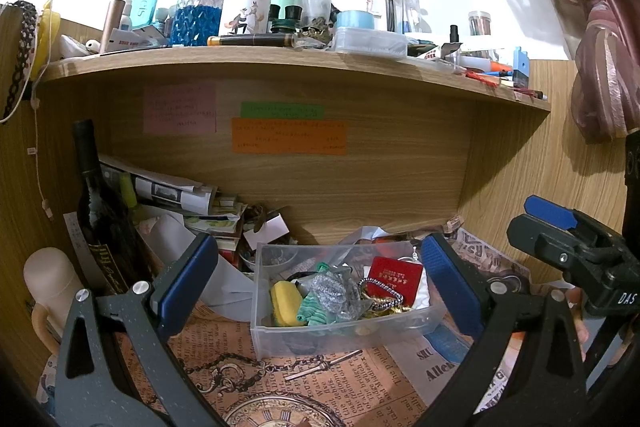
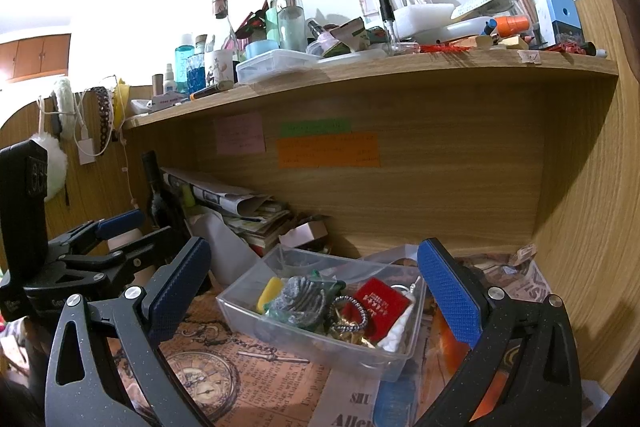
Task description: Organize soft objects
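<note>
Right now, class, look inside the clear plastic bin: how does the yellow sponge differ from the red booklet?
The yellow sponge is thick and rounded; the red booklet is thin, flat and square-cornered. The sponge is plain; the booklet carries gold lettering. The sponge sits at the bin's left end, the booklet toward its right. Both lie untouched among the clutter.

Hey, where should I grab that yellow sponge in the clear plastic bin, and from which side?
Grip the yellow sponge across its narrow faces, coming from above. It stands on edge against the clear bin's left wall, top exposed, with the green cloth crowding its right, so side approaches look blocked.
</note>
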Demonstrator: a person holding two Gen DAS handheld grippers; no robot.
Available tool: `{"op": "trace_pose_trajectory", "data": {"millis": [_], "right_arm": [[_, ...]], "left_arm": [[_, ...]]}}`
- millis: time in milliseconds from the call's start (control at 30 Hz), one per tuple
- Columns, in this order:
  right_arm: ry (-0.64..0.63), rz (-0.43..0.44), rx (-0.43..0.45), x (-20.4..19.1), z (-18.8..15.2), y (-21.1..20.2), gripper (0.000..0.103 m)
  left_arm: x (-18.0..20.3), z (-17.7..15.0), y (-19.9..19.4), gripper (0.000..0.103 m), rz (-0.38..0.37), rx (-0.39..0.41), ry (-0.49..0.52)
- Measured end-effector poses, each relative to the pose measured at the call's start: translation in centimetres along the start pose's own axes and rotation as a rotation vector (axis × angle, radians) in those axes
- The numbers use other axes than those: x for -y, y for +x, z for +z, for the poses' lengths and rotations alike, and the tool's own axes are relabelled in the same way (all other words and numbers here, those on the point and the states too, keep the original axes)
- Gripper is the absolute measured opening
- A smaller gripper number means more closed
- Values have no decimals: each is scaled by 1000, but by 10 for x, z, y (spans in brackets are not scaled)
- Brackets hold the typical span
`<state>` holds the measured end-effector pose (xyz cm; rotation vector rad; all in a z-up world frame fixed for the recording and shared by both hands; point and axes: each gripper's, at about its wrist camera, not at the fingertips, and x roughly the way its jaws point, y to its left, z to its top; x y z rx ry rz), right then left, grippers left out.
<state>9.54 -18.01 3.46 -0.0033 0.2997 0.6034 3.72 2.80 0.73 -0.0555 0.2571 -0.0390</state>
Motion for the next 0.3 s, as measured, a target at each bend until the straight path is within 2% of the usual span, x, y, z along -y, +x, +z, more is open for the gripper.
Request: {"op": "trace_pose_trajectory", "data": {"millis": [300], "right_arm": [[8, -10, -21, 3, -5, 7, 103]], "left_arm": [[0, -4, 4, 103, -10, -20, -2]]}}
